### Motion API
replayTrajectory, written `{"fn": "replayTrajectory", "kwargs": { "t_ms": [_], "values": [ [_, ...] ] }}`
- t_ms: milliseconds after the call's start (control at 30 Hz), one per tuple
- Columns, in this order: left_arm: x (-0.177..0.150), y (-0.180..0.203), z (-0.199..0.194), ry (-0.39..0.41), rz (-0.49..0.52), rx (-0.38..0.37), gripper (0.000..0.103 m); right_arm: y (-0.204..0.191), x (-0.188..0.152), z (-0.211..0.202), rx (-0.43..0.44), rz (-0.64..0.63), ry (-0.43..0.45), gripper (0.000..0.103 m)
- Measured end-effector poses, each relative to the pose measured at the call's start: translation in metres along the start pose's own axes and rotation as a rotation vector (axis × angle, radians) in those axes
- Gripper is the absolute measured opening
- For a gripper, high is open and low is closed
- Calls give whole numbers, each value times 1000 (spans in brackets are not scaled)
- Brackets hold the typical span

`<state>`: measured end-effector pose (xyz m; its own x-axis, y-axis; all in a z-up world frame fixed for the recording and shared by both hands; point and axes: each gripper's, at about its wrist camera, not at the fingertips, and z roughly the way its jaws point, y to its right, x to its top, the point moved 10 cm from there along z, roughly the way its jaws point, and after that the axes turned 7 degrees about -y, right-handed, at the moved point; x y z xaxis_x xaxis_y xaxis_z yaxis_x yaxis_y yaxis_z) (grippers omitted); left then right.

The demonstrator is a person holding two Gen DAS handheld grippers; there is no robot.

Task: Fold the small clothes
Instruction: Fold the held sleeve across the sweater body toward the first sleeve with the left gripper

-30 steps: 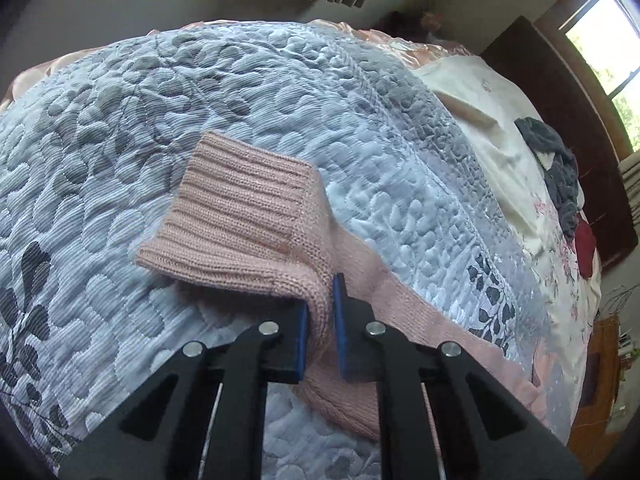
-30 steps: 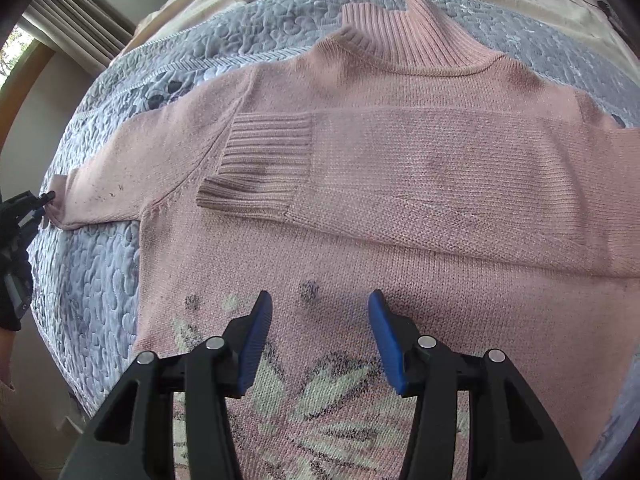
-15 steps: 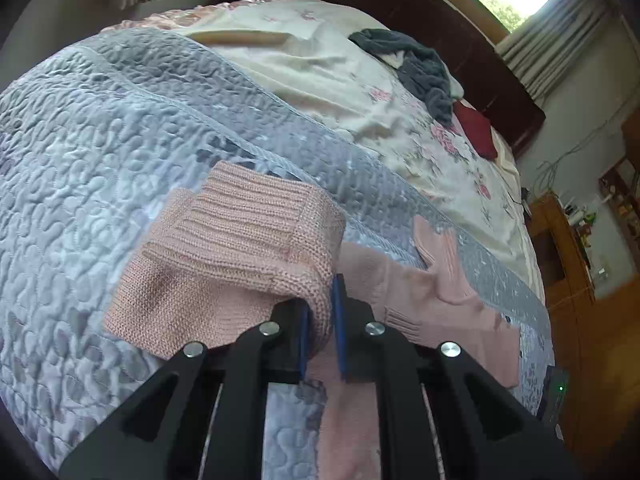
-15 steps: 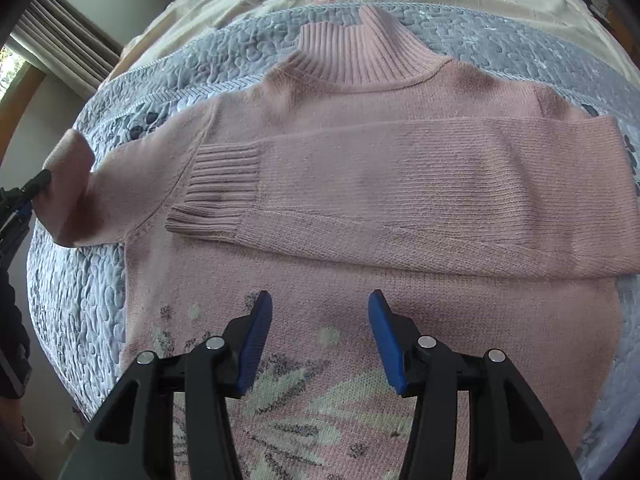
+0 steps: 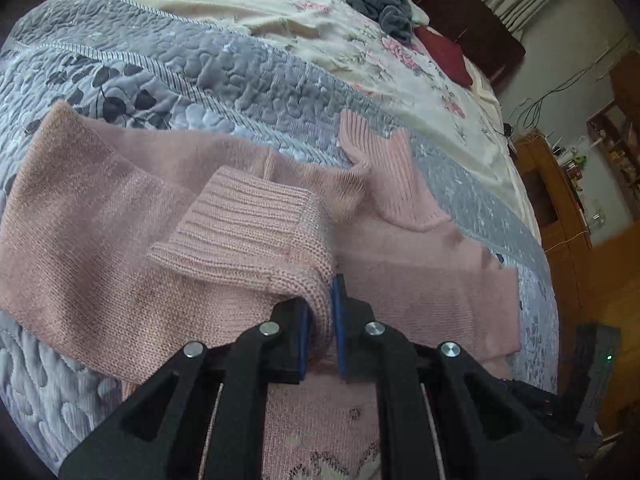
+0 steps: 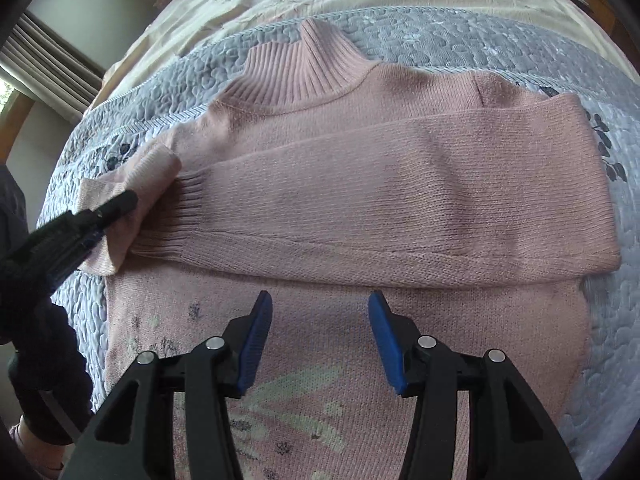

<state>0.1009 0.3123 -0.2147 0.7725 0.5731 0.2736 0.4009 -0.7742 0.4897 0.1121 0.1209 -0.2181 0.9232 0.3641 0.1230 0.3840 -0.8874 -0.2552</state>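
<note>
Pink sweater (image 6: 360, 184) lies face up on the grey quilted bedspread (image 6: 460, 40), collar (image 6: 300, 76) away from us, floral hem nearest the right wrist camera. One sleeve (image 6: 400, 200) is already folded flat across the chest, its ribbed cuff ending near the opposite armpit.

Our left gripper (image 5: 320, 316) is clamped on the other sleeve just behind its ribbed cuff (image 5: 244, 232), knit pinched between the blue pads, cuff held up over the body of the sweater. Our right gripper (image 6: 320, 340) has its jaws spread wide with nothing between them, hovering above the lower front of the sweater, not touching as far as we can tell.

Step in hand, we judge: folding this second sleeve in across the chest.

How to do it well:
- We carry the cuff straight across, parallel to the sleeve already laid, so the two stack rather than cross at an angle.
- We keep it low, so the slack knit does not drag and bunch at the shoulder crease.
- We set the cuff down flat before letting go; thick rib tends to curl or flip.
- The free right gripper could pin the body if it starts sliding.
- Risk: disturbing the sleeve underneath as this one passes over it.
</note>
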Motion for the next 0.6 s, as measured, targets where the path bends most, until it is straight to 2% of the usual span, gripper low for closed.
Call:
{"fn": "replayTrajectory", "kwargs": {
  "t_ms": [133,233,333,367,400,433,500,600],
  "values": [
    [-15,-11,24,-57,-19,12,10,7,0,6,1,7,-19,51],
    [-18,-12,23,-74,-19,-4,13,8,-1,8,-3,12,-32,51],
    [-22,-11,0,-87,-17,-54,16,0,3,2,16,7,-22,51],
    [-25,-12,-14,-78,-3,-71,19,-6,5,-2,33,1,-18,51],
    [-26,-17,-30,-64,12,-74,28,-13,7,-5,52,-7,-17,51],
    [-25,-25,-46,-36,26,-55,33,-22,10,-7,73,-16,-16,51],
    [-15,-50,-79,33,26,8,36,-43,17,-7,115,-34,-19,51],
    [9,-93,-103,90,0,120,36,-79,29,2,177,-53,-47,51]
  ]
}}
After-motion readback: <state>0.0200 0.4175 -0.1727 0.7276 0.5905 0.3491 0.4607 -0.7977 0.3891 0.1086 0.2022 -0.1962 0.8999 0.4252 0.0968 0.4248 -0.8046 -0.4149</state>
